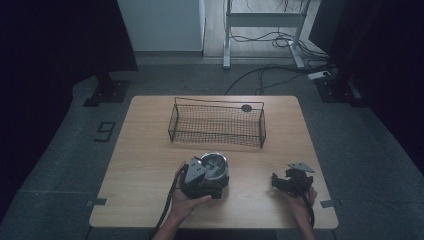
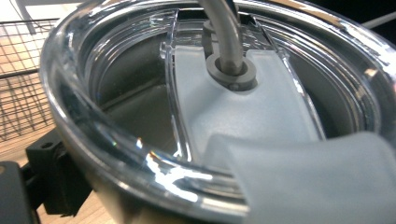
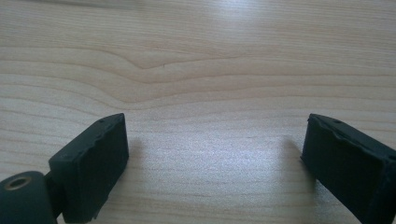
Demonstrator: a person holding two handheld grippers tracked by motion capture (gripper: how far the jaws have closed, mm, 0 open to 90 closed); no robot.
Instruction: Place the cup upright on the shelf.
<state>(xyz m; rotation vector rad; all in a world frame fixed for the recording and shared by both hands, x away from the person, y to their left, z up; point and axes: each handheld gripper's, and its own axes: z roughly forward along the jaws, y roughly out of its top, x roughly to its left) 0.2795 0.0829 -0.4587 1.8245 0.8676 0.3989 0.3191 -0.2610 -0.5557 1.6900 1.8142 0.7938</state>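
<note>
The tumbler (image 1: 216,167) stands on the wooden surface (image 1: 145,165), near the front edge and a little left of the middle. It is a metal cup closed by a clear lid (image 2: 140,154), and a grey straw (image 2: 224,37) passes through a grey grommet in the lid's frosted slider. It stands upright, its long axis vertical and its mouth pointing up; the straw rises from the lid and leans slightly to one side in the left gripper view.

The left gripper (image 1: 200,177) sits right against the tumbler's near-left side, held in the person's left hand (image 1: 187,200). In its own view the lid rim presses close to the camera and one black finger (image 2: 56,182) lies against the tumbler's wall low on the left; the other finger is hidden behind the cup, so whether the fingers are clenched on the tumbler or merely beside it cannot be told.

The right gripper (image 1: 285,182) rests well to the right of the tumbler, near the front right of the surface, held in the right hand (image 1: 302,205). Its fingers (image 3: 93,158) are spread wide apart with bare wood between them, grasping nothing.

Farther back, beyond the tumbler, a wire basket (image 1: 217,125) stands across the middle of the surface.
</note>
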